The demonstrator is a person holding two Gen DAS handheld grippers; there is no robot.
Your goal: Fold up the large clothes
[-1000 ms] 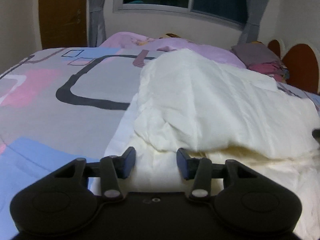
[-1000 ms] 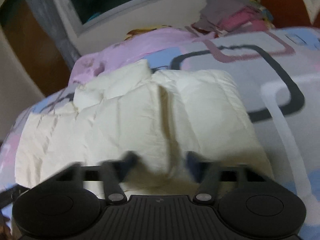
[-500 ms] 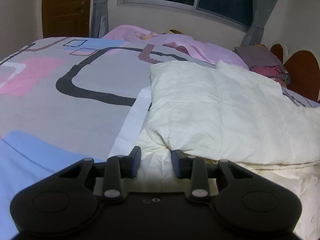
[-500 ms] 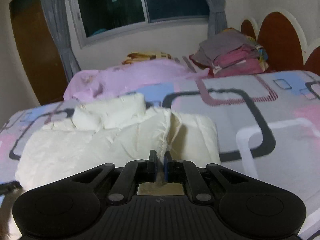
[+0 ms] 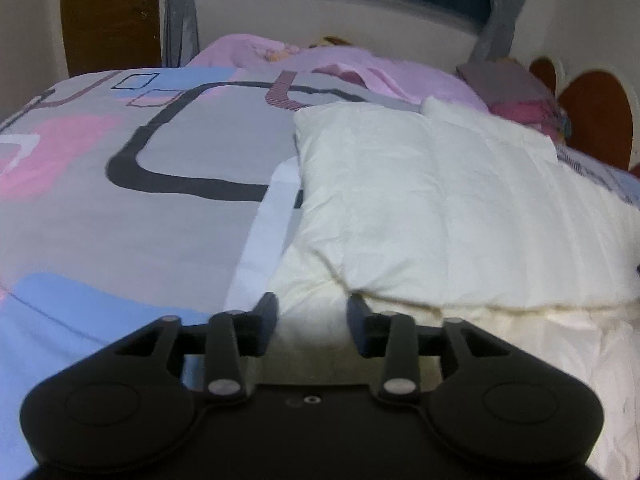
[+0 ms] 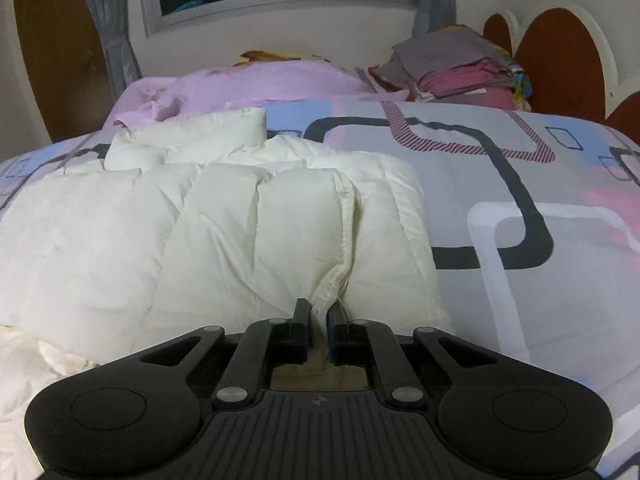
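Left wrist view first: the left gripper (image 5: 313, 316) hovers low over the near edge of the cream padded garment (image 5: 452, 208), which lies on the patterned bedspread (image 5: 120, 208) toward the right side of the bed. Its jaws are spread apart and nothing is between them; only cloth shows below the gap. One thick layer of the garment lies already on top of a lower layer, with the fold line running across just in front of the fingertips. A thinner, more wrinkled part is spread at the lower right, not yet gathered. At the head of the bed I see a pink blanket (image 5: 400, 76) and a stack of folded clothes (image 5: 520, 92).

Right wrist view: the right gripper (image 6: 319, 322) has its jaws pressed nearly together, and they pinch a seamed edge of the cream padded garment (image 6: 200, 232) at its near side. From this pinch a deep crease runs away up the cloth. A rolled part that looks like a sleeve or collar (image 6: 192, 136) rests at the far end, toward the pink blanket (image 6: 248, 84). The stack of folded clothes (image 6: 460, 68) sits near the headboard (image 6: 560, 48).

In my judgement the task is in the middle: a first fold seems made, but the bundle is large and loose, the near edges are uneven, and at least one more fold and some smoothing remain.
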